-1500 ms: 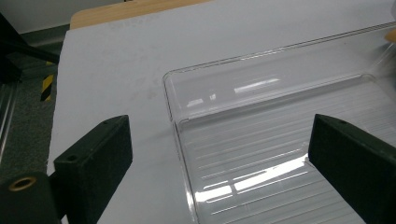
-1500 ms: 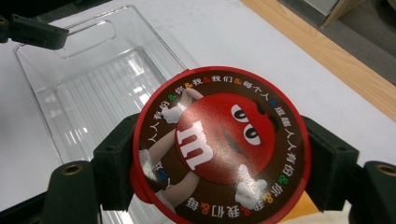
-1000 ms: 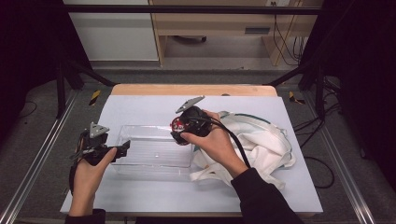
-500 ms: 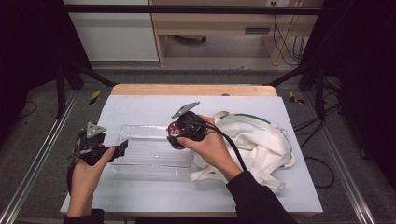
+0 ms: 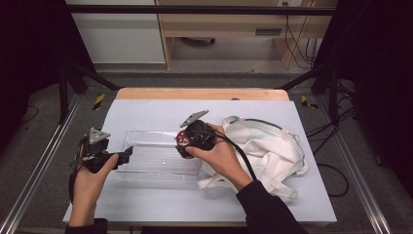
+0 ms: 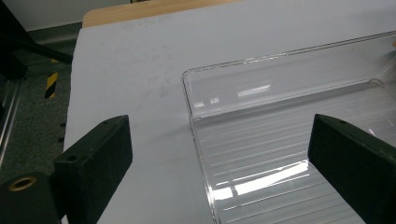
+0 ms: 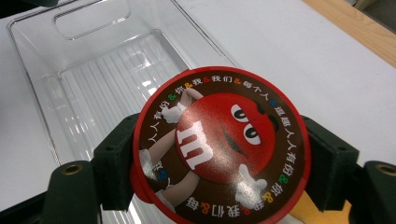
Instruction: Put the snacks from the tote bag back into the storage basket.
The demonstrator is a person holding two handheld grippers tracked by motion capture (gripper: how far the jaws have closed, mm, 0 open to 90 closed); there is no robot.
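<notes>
Candy tin carried over clear bin
Right gripper (image 7: 219, 172) jaws clamp the round candy tin (image 7: 219, 149); the clear bin (image 7: 93, 88) lies just beyond them. Left gripper (image 6: 224, 163) jaws released, straddling its corner.

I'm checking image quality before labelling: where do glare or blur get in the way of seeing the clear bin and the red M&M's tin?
Left gripper view: bright glare streaks on the clear bin's ribbed floor; its rim stays sharp.
Right gripper view: the M&M's tin is sharp with small white glints low on its lid; the bin behind is mildly soft.
High view: dark surroundings, the table evenly lit, and the bin's walls are faint.
</notes>
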